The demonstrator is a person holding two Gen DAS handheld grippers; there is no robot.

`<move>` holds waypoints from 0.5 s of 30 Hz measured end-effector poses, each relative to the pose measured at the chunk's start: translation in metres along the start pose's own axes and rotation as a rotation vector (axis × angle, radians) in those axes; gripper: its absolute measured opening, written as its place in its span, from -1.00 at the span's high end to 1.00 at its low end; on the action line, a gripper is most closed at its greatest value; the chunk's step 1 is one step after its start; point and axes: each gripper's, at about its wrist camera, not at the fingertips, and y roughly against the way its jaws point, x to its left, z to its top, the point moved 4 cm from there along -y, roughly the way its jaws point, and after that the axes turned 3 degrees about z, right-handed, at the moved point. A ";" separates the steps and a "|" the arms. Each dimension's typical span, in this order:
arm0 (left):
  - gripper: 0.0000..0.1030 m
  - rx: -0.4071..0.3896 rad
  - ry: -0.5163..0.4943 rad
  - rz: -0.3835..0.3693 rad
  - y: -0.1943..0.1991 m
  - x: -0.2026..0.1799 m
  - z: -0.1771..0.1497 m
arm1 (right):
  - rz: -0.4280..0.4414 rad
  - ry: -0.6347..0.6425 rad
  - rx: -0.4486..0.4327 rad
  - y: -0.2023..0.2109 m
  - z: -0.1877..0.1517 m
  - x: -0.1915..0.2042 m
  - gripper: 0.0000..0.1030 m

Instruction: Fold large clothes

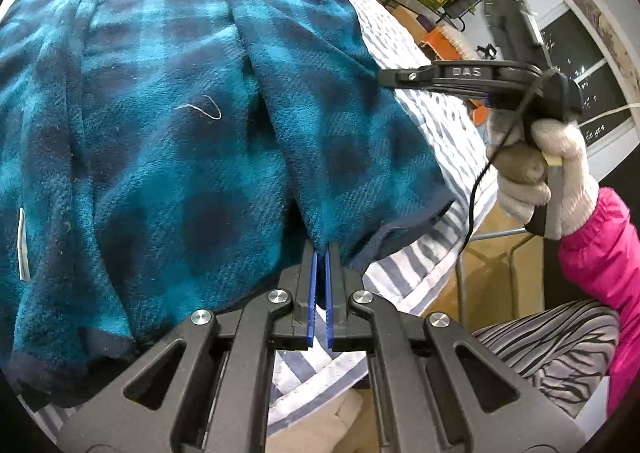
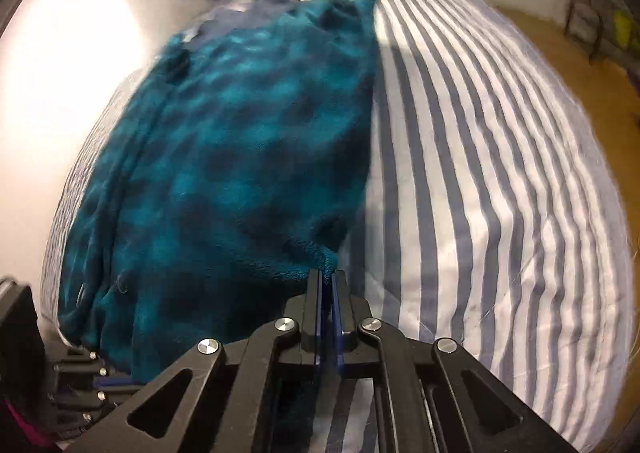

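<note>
Blue-padded left gripper point(image 1: 321, 253) is clenched on a fold of the teal-and-navy checked fleece garment point(image 1: 168, 125), near its dark hem. Likewise, the right gripper point(image 2: 328, 279) pinches a fluffy corner of that fleece. The garment lies spread on the bed's grey-and-white striped quilt point(image 2: 480, 181). A white-gloved hand point(image 1: 536, 177) holds the right gripper's handle beyond the bed edge.

I see the teal-and-navy checked fleece garment point(image 1: 168, 125) lying on the grey-and-white striped quilted bedspread point(image 2: 480, 193). My left gripper point(image 1: 321, 253) sits at its near hem; my right gripper point(image 2: 328, 277) at its right edge.
</note>
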 end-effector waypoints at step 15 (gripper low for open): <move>0.04 -0.128 -0.232 0.079 0.016 -0.094 0.014 | 0.062 -0.128 -0.238 0.103 -0.038 -0.056 0.30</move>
